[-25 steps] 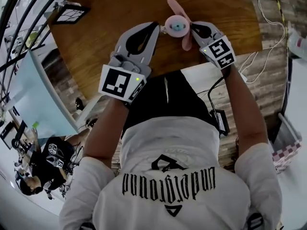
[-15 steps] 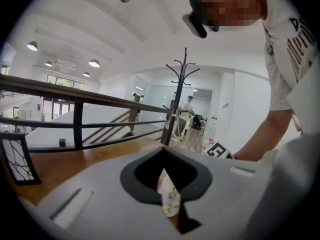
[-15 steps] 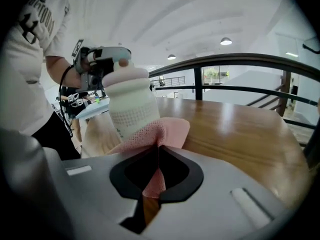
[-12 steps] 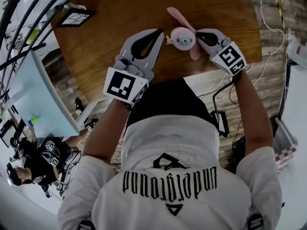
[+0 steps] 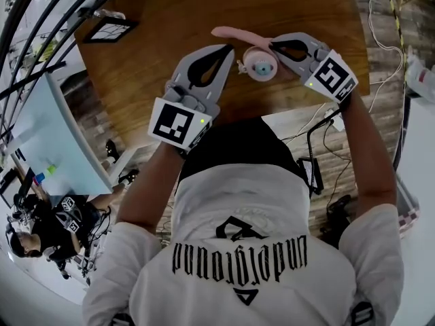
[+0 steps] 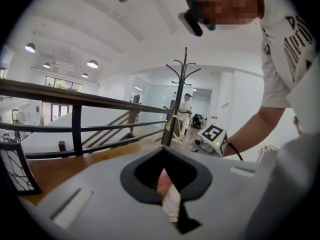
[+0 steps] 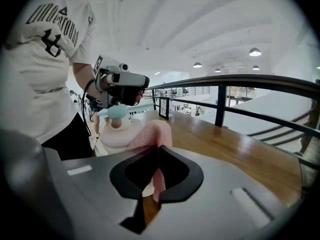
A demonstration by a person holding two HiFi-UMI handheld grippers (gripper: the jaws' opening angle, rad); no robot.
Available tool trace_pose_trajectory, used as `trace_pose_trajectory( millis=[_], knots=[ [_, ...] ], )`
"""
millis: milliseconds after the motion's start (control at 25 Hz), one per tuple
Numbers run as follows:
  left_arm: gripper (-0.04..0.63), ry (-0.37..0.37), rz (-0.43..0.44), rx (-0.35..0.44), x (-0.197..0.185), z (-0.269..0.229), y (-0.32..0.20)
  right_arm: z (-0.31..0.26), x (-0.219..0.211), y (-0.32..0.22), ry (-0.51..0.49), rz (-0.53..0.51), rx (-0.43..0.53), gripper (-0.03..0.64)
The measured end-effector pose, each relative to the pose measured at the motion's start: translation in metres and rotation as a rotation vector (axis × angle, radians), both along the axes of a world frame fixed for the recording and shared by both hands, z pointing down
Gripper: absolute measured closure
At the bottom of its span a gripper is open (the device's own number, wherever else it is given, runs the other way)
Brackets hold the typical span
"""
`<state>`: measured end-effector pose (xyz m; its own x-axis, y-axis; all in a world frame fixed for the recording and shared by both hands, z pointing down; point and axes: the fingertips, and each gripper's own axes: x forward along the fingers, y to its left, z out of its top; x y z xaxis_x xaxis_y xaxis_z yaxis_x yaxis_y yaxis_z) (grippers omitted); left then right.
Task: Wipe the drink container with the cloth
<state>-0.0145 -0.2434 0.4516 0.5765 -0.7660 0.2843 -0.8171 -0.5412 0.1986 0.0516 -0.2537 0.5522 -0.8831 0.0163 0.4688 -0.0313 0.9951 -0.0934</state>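
Over the wooden tabletop [image 5: 156,19], the left hand-held gripper [image 5: 228,51] has its jaws pressed together on a small pale bit at the side of the drink container [image 5: 260,64]. Handle or strap, I can't tell. The container sits between the two grippers, near the tabletop's front edge, a round pink body with a blue top. The pink cloth [image 5: 234,32] lies against its far side and trails off leftward. The right hand-held gripper [image 5: 275,45] pinches the cloth's other end tight. By my read the wiping stroke itself is in hand. The next move calls for the cloth to be dragged round the body while the left side steadies it. The count: one container, one cloth, two grippers.
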Motion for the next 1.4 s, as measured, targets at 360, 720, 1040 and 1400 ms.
trace_pose_trajectory(
  millis=[360,720,1040,1400],
  knots=[
    [0.546,0.0,-0.013,-0.028,-0.001,0.011,0.003,0.042,-0.011,-0.007,0.065,-0.09,-0.049,0.604],
    [0.546,-0.004,-0.026,-0.043,0.0,0.022,0.0,0.082,-0.006,-0.007,0.113,-0.089,-0.077,0.604],
    [0.546,-0.001,-0.029,-0.025,0.005,0.015,0.0,0.058,-0.011,-0.007,0.08,-0.1,-0.064,0.604],
    [0.546,0.006,-0.032,0.0,0.005,-0.002,0.009,0.001,-0.028,-0.01,-0.002,-0.091,-0.044,0.604]
  ],
)
